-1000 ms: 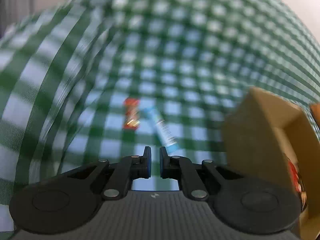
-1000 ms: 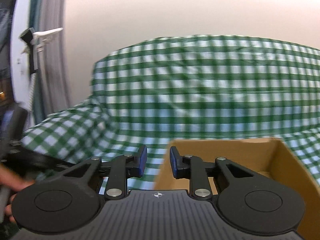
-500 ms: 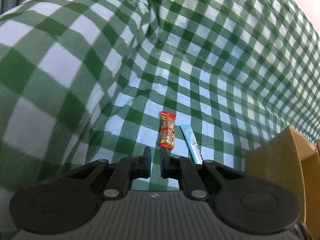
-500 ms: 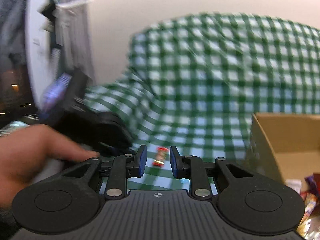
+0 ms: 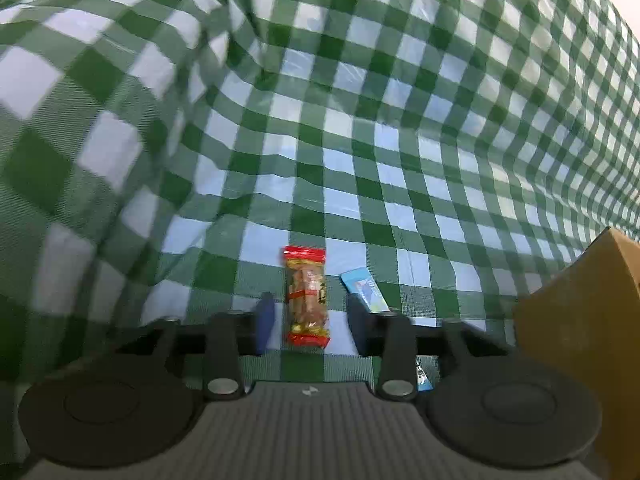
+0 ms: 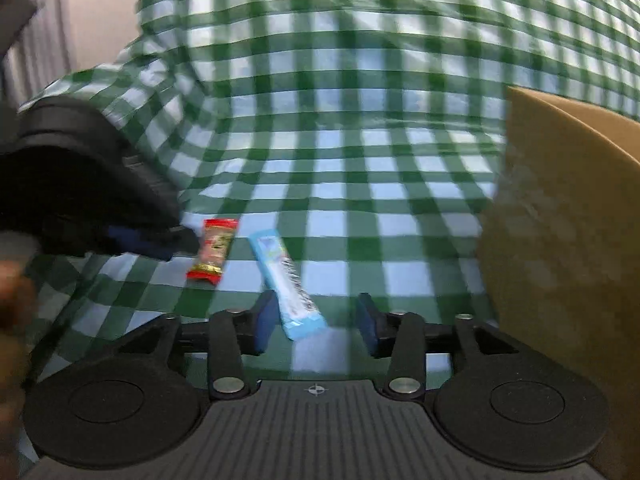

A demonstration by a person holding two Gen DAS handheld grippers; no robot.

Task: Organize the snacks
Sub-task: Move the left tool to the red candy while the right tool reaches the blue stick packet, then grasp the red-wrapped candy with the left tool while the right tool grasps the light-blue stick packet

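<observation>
Two wrapped snacks lie side by side on a green-and-white checked cloth (image 5: 360, 128) that drapes over soft, rumpled shapes behind them. The left gripper (image 5: 308, 322) hangs low over the red-ended snack packet (image 5: 306, 296), its jaws having just been opening; they now stand well apart with the packet lying lengthwise in the gap between the blue pads, and neither pad presses on it. Just to the right of that packet lies the light blue snack bar (image 5: 364, 290), its near end hidden behind the left gripper's right finger. The right gripper (image 6: 316, 322) has likewise just been opening its jaws; they are spread wide with the lower end of the blue bar (image 6: 286, 280) lying on the cloth between them, closer to the left pad, and no grip on it. From the right wrist view the left gripper (image 6: 160, 244) shows as a dark, blurred shape at the left, its tip beside the red packet (image 6: 212, 250). A brown cardboard box (image 6: 560, 220) stands on the cloth at the right, near the bar but apart from it
</observation>
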